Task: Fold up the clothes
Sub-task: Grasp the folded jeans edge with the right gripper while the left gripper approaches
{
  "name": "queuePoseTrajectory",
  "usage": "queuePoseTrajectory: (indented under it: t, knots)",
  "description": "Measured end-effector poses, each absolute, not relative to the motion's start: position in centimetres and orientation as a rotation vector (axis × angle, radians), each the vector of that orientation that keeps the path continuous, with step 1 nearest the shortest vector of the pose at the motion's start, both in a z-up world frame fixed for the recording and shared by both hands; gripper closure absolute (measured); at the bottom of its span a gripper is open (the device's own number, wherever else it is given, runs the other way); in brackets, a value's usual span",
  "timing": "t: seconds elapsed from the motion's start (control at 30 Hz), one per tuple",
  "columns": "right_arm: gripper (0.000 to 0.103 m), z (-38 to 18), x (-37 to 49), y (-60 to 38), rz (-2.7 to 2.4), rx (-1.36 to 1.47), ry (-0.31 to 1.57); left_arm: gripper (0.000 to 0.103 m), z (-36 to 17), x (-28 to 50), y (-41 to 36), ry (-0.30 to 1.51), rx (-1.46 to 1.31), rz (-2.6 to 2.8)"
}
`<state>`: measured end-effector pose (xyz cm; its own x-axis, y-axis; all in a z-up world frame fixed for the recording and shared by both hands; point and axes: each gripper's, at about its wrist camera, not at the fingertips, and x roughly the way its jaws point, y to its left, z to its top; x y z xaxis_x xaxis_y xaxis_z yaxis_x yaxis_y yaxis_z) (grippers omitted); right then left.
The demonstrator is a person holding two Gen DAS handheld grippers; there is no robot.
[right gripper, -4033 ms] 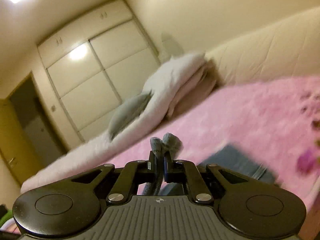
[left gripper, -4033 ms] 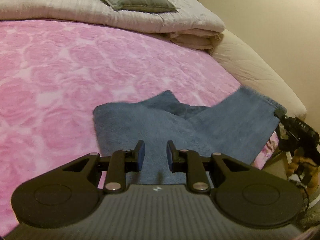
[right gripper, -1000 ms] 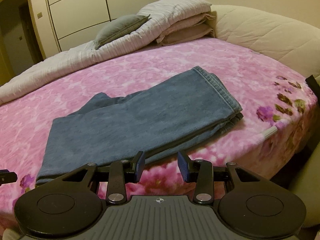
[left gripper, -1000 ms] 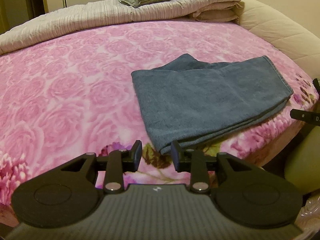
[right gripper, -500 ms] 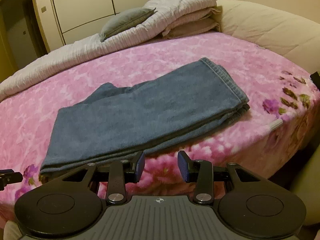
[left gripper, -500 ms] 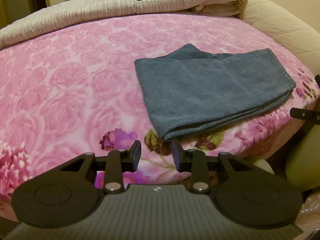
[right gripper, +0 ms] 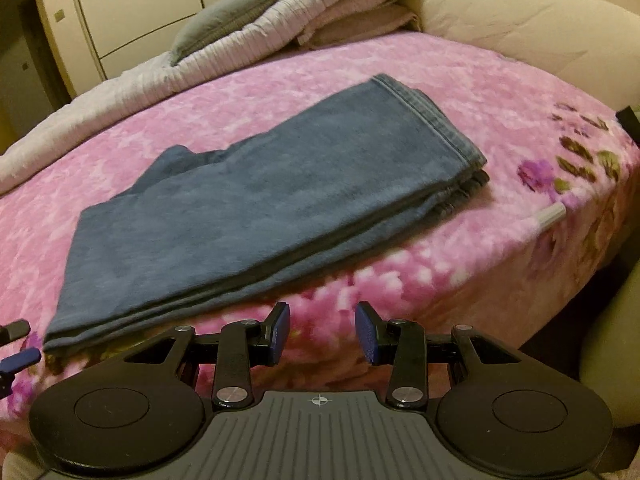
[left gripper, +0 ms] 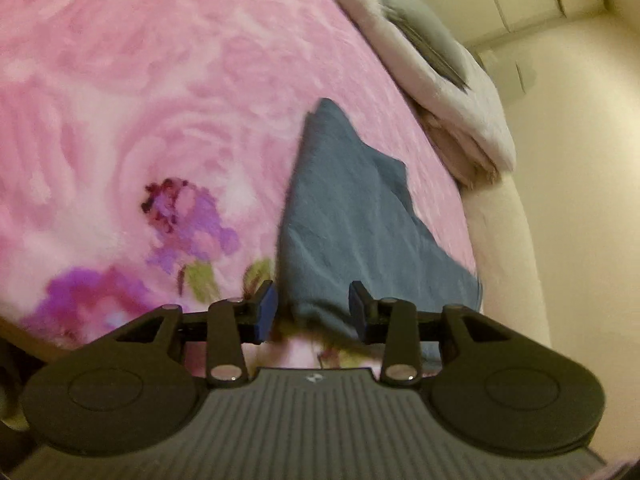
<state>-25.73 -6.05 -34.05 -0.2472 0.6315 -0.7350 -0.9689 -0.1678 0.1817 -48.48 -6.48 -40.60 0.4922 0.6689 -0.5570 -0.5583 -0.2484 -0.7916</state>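
The left gripper (left gripper: pixel 312 306) stands with its jaws apart; they have just been opening, and the near corner of the folded blue jeans (left gripper: pixel 348 224) sits in the gap between the pads without being pinched. Its view is rolled sharply, so the bed runs up the frame at a slant.

The right gripper (right gripper: pixel 322 328) is also spread, with nothing between its fingers; it hangs just off the front edge of the bed, near the long folded side of the jeans (right gripper: pixel 264 196) but apart from it. At the far left of this view the left gripper's blue pad tips (right gripper: pixel 20 358) show beside the jeans' corner.

The jeans lie flat, folded lengthwise, on the pink rose-patterned blanket (right gripper: pixel 480 92) near the bed's front edge. Farther back lies a pale quilt (right gripper: pixel 224 56) with a grey pillow (right gripper: pixel 224 20) on it, and behind that stands a cream wardrobe (right gripper: pixel 136 8).
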Motion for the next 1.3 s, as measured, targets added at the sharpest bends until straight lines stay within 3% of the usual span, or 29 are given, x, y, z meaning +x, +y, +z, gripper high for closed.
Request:
queuePoseTrajectory:
  t: [0.1, 0.17, 0.3, 0.37, 0.5, 0.6, 0.7, 0.93, 1.03, 1.17, 1.23, 1.3]
  knots:
    - [0.063, -34.5, -25.4, -5.4, 1.686, -0.605, 0.78, 0.076, -41.8, -48.3, -5.6, -0.13, -1.437, 1.113]
    - [0.063, -34.7, -25.5, -5.1, 1.697, -0.601, 0.774, 0.087, -41.8, -48.1, -5.2, -0.091, -1.401, 1.107]
    - [0.063, -34.5, -27.4, -5.4, 1.765, -0.624, 0.692, 0.088, -41.0, -48.8, -5.2, -0.014, -1.361, 1.096]
    - [0.063, -34.1, -29.5, -6.6, 1.863, -0.653, 0.57, 0.08, -40.6, -50.3, -5.8, 0.01, -1.374, 1.114]
    - [0.063, -34.1, -34.7, -10.1, 2.078, -0.769, 0.269, 0.077, -39.2, -53.2, -7.4, 0.061, -1.35, 1.19]
    - [0.062, -35.3, -38.9, -12.9, 2.182, -0.9, -0.059, 0.075, -37.6, -54.4, -7.9, 0.113, -1.295, 1.237]
    - [0.053, -37.2, -42.5, -15.3, 2.216, -1.013, -0.383, 0.073, -37.3, -55.3, -8.1, 0.112, -1.287, 1.242]
    - [0.05, -42.0, -46.4, -18.4, 2.186, -1.089, -0.809, 0.073, -38.3, -56.6, -7.7, 0.086, -1.331, 1.213]
    - [0.057, -42.9, -47.8, -18.6, 2.173, -1.066, -0.858, 0.073, -38.5, -57.0, -7.1, 0.069, -1.343, 1.208]
    - [0.079, -43.8, -48.1, -18.4, 2.176, -1.044, -0.861, 0.073, -38.4, -56.8, -5.9, 0.068, -1.336, 1.2]
    - [0.088, -42.7, -47.3, -17.4, 2.229, -0.997, -0.758, 0.073, -38.2, -56.5, -5.3, 0.067, -1.33, 1.199]
    - [0.09, -39.8, -45.8, -15.5, 2.317, -0.86, -0.448, 0.073, -37.6, -56.0, -4.6, 0.065, -1.315, 1.195]
